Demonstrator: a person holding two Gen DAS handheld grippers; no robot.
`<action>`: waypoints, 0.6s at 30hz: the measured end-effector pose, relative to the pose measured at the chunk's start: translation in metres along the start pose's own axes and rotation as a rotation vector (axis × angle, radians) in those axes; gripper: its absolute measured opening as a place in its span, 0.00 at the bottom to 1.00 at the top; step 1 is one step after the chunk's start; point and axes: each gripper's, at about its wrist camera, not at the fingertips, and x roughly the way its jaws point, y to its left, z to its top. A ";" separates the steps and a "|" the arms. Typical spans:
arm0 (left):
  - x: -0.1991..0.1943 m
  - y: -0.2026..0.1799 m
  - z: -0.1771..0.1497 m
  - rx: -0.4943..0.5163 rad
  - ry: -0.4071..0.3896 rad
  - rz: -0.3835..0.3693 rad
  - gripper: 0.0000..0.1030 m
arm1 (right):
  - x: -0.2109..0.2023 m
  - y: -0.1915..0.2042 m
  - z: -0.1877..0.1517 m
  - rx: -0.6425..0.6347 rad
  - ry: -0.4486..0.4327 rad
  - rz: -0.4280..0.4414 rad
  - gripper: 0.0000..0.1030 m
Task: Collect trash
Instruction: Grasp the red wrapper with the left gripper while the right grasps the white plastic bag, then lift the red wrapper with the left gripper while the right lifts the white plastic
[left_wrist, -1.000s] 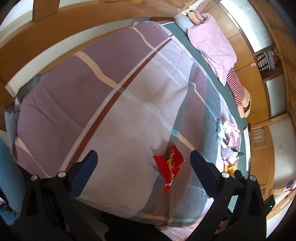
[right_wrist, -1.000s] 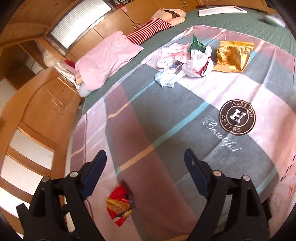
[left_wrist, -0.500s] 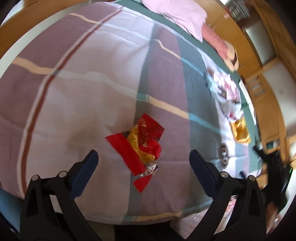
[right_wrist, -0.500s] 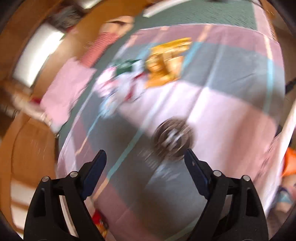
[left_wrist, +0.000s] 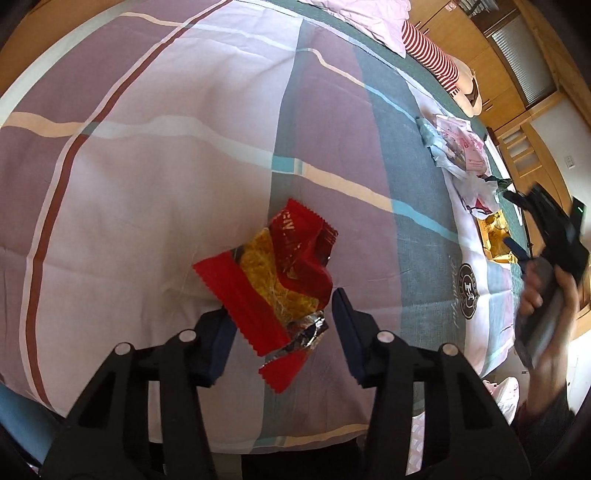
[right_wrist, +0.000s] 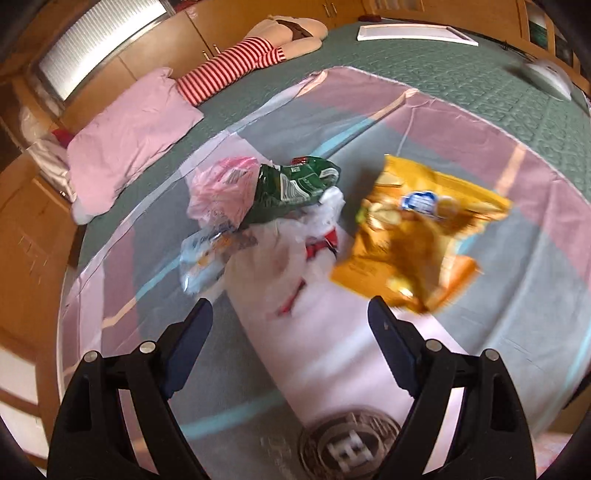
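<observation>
A crumpled red and yellow snack wrapper (left_wrist: 275, 280) lies on the plaid bedspread (left_wrist: 184, 147). My left gripper (left_wrist: 282, 328) is open, its jaws either side of the wrapper's near end, apart from it. My right gripper (right_wrist: 290, 334) is open and empty, hovering before a trash pile: a yellow chip bag (right_wrist: 413, 240), a green bag (right_wrist: 295, 188), a pink bag (right_wrist: 221, 192) and white plastic (right_wrist: 273, 266). The right gripper also shows in the left wrist view (left_wrist: 546, 236), held in a hand near the pile.
A pink pillow (right_wrist: 125, 136) and a red-striped plush doll (right_wrist: 251, 59) lie on the green mattress cover (right_wrist: 461, 85) beyond the bedspread. Wooden cabinets (right_wrist: 155, 62) line the far wall. The bed's near edge (left_wrist: 314, 435) is just below my left gripper.
My left gripper has come down close to the red wrapper and its jaws have narrowed around it. My right gripper has swung over to the trash pile by the yellow bag.
</observation>
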 end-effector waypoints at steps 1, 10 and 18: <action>0.000 -0.001 0.000 0.002 0.000 0.002 0.51 | 0.012 0.002 0.004 0.002 0.007 -0.014 0.82; 0.003 -0.012 0.004 0.049 0.010 0.029 0.49 | 0.032 0.018 0.003 -0.043 0.099 0.040 0.24; -0.005 -0.007 0.003 0.020 -0.008 0.001 0.27 | -0.031 0.053 -0.048 -0.245 0.195 0.117 0.20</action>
